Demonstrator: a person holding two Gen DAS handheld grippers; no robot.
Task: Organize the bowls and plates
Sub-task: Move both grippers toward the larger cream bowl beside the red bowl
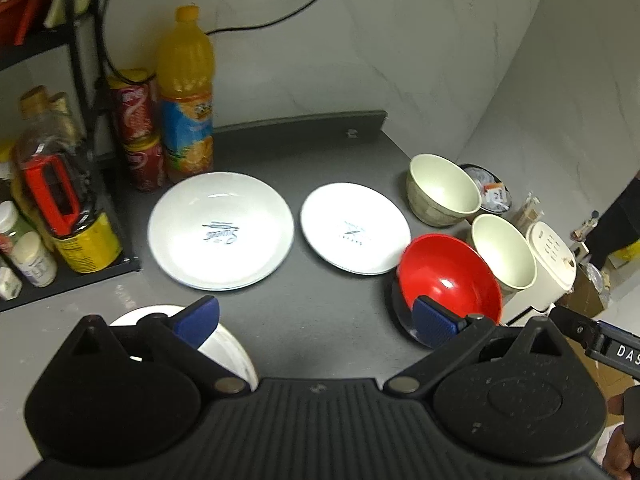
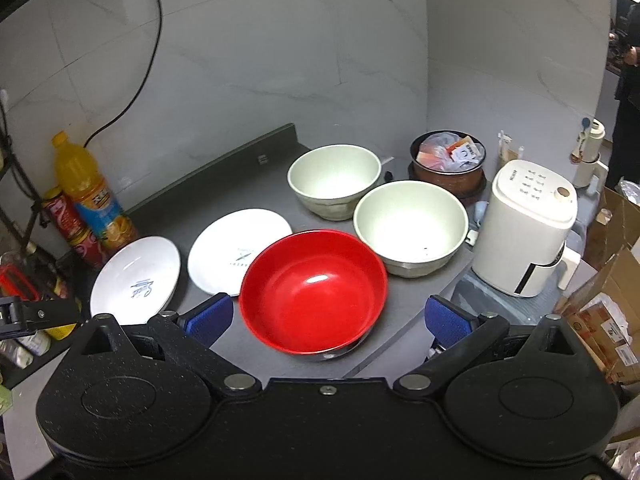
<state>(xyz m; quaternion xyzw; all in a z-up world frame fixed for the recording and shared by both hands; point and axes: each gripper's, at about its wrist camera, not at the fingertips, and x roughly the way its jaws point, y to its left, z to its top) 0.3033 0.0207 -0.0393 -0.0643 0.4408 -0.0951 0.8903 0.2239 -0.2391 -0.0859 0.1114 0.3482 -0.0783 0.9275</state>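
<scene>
On the dark counter (image 1: 312, 160) lie two white plates, a larger one (image 1: 221, 230) at left and a smaller one (image 1: 355, 227) to its right. A third white plate (image 1: 232, 350) sits partly hidden under my left gripper's left finger. A red bowl (image 1: 450, 276) (image 2: 314, 290) stands at the front right, with two pale green bowls (image 2: 334, 180) (image 2: 410, 226) behind it. My left gripper (image 1: 316, 322) hangs open above the counter, holding nothing. My right gripper (image 2: 328, 320) is open, its blue pads either side of the red bowl's near rim, above it.
An orange juice bottle (image 1: 186, 96) and red cans (image 1: 138, 128) stand at the back left beside a black rack of jars (image 1: 60, 216). A white appliance (image 2: 528, 228) and a dark pot of packets (image 2: 448, 160) sit at right. Cardboard boxes (image 2: 608, 312) lie beyond the counter's edge.
</scene>
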